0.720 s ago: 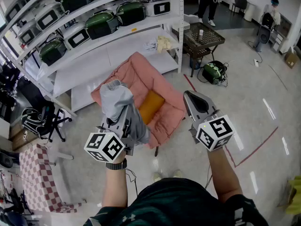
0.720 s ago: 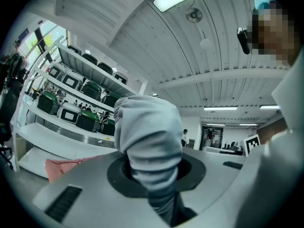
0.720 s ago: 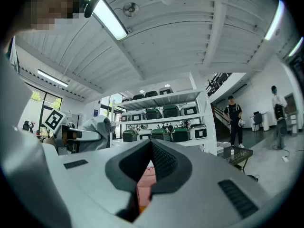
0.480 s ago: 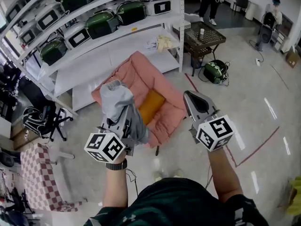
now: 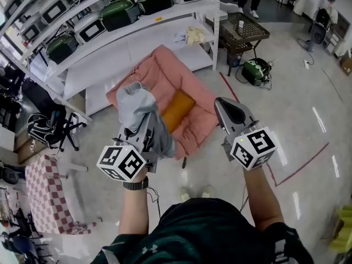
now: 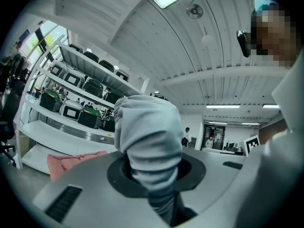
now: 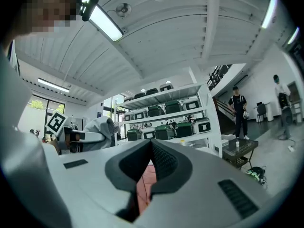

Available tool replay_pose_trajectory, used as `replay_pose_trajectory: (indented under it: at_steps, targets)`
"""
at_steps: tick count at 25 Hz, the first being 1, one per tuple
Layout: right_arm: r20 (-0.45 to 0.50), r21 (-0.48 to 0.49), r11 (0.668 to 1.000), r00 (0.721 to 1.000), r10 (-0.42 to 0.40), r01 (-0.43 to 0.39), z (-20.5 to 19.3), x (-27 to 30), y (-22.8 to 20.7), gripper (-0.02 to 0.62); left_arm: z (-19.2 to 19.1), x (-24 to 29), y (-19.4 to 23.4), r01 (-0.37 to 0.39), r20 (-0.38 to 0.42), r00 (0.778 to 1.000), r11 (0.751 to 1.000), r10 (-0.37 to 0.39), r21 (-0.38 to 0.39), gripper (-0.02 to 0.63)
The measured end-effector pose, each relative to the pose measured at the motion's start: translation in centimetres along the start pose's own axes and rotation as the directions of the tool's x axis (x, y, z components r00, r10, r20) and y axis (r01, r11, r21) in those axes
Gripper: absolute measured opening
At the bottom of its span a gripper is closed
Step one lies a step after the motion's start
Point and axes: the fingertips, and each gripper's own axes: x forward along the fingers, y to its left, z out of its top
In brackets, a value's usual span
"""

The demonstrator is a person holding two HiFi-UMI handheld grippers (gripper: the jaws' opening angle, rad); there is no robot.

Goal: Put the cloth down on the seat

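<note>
Your left gripper [image 5: 142, 137] is clamped on the grey cloth [image 5: 136, 110], which sits bunched above the pink seat's [image 5: 181, 81] near-left edge. Right gripper [image 5: 227, 108] has its jaws together, empty. Cloth looks light and limp: grip mid-bunch, expect loose ends to drape.

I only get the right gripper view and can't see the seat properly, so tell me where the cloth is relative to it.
Observer: In the head view, the grey cloth is held up over the pink seat, near its left edge, not laid on it.
Operator: Confirm the grip.
Observer: The left gripper view shows the left tongs shut on the cloth, which bunches above them.
Operator: Report what's on the seat.
Observer: An orange cushion lies in its middle.
</note>
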Motion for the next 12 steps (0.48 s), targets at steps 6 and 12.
replay_pose_trajectory:
  at_steps: [6,12]
  targets:
    - [0.007,0.036,0.999,1.000,0.027,-0.027,-1.0,-0.1,-0.5,0.005,-1.2,0.8,-0.1,-0.027,-0.008,1.000,1.000,0.027,-0.004,0.081]
    - [0.005,0.079,0.995,0.998,0.068,-0.068,-2.5,0.5,-0.7,0.004,-2.0,0.9,0.1,-0.067,-0.005,0.998,0.998,0.067,-0.002,0.081]
